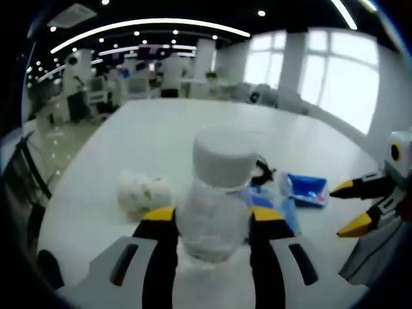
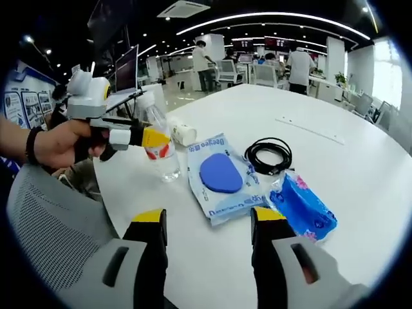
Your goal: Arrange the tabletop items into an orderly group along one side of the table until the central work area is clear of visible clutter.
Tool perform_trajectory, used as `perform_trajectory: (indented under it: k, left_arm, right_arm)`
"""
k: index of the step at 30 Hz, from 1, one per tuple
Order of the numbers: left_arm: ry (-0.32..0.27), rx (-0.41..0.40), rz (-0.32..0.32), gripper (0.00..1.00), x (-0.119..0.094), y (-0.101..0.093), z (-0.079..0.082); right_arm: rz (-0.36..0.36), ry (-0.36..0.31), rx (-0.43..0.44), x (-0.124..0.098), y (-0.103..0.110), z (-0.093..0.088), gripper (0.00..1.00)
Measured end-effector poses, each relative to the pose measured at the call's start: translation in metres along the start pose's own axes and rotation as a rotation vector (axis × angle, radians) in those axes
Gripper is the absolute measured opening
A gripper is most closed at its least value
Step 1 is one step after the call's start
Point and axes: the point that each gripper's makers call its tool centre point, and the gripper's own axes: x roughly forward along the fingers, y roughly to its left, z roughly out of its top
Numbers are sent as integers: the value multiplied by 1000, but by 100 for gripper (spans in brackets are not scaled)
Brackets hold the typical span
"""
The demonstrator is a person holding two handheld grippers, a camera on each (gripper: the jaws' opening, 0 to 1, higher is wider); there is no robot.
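A clear plastic bottle (image 1: 214, 206) with a white cap sits between the yellow-tipped jaws of my left gripper (image 1: 212, 215), which is shut on its body. In the right gripper view a hand holds that left gripper (image 2: 154, 137) on the bottle (image 2: 162, 154) near the table's left edge. The bottle's base is down at the table top. My right gripper (image 2: 211, 219) stands open over bare table, nothing between its jaws. It also enters the left gripper view as the right gripper (image 1: 346, 207), open. Nearby lie a clear pouch with a blue oval (image 2: 222, 177), a black coiled cable (image 2: 269, 154), a blue packet (image 2: 302, 209) and a white roll (image 2: 183, 134).
The white table (image 2: 335, 148) stretches far back and right, with a thin white strip (image 2: 309, 129) lying on it. A grey mesh chair back (image 2: 45, 219) stands at the near left edge. People and desks fill the room beyond.
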Motion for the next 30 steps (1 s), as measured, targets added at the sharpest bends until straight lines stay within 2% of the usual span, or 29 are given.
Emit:
perform_trajectory:
  k: [9, 15, 22, 26, 30]
  left_arm:
    - [-53, 1, 16, 40, -10, 18, 33]
    - [-86, -4, 32, 40, -11, 34, 55]
    - [-104, -11, 64, 40, -10, 50, 71]
    - [-113, -18, 69, 40, -10, 55, 78]
    - [-138, -27, 67, 40, -10, 57, 92]
  right_arm:
    - [-19, -1, 33, -8, -4, -11, 51]
    - [-18, 11, 25, -8, -4, -17, 51]
    - [-24, 14, 20, -7, -6, -17, 51]
    - [-30, 14, 28, -7, -8, -17, 51]
    - [-24, 18, 33, -7, -5, -20, 51]
